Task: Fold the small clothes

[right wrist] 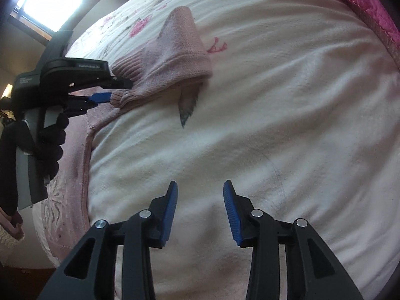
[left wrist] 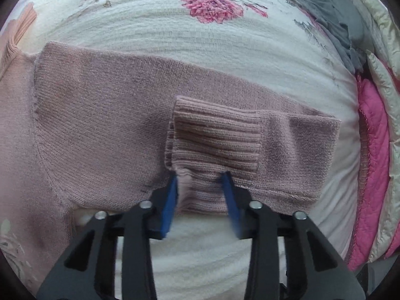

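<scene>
Across the white floral bedspread (left wrist: 200, 50), a pink knit sweater's ribbed cuff (left wrist: 212, 140) is pinched by the left gripper (left wrist: 201, 182) mid sleeve-fold, to be laid inward next, while the right gripper (right wrist: 200, 192) is held open, empty.

The pink knitted sweater (left wrist: 105, 115) lies spread on the white floral bedsheet (left wrist: 200, 50), its body to the left in the left wrist view, one sleeve running right across the sheet. The sleeve's ribbed knitted cuff (left wrist: 215, 137) is doubled back on top of the sleeve, w/ the fold at the right end. The left black gripper with blue pads (left wrist: 201, 187) sits at the cuff's near edge, fabric between its fingers. Far right, a magenta quilted blanket (left wrist: 375, 162) lies along the sheet's edge; behind it, a grey garment (left wrist: 332, 7), prob. bunched. In the right wrist view the right black gripper with blue pads (right wrist: 200, 195) hangs over bare sheet, well apart from the sleeve, which is ahead and to the left.
</scene>
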Action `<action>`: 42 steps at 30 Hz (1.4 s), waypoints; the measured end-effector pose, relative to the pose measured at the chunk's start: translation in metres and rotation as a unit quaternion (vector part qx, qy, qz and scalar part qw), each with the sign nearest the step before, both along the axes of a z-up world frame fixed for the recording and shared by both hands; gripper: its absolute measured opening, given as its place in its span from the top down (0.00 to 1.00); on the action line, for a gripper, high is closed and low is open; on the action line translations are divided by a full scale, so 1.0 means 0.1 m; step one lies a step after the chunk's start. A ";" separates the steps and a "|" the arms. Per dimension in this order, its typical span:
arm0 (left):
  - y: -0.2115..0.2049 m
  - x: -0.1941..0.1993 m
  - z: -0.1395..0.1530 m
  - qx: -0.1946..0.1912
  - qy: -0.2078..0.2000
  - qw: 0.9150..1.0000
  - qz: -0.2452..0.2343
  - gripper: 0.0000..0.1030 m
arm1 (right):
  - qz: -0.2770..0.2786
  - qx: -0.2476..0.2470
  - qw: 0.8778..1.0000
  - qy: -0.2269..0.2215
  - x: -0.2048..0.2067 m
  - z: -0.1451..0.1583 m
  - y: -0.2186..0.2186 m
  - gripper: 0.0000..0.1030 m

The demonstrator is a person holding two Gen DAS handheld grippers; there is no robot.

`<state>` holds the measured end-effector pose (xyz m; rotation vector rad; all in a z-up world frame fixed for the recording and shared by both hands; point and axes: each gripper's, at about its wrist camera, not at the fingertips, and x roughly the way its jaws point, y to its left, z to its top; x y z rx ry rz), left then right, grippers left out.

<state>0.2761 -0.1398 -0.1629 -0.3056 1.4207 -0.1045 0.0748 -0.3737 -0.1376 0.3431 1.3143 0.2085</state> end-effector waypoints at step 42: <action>4.81 -1.00 0.57 0.096 -0.072 0.956 0.268 0.96 | 0.111 0.028 0.993 -0.014 1.31 -0.05 2.91 0.59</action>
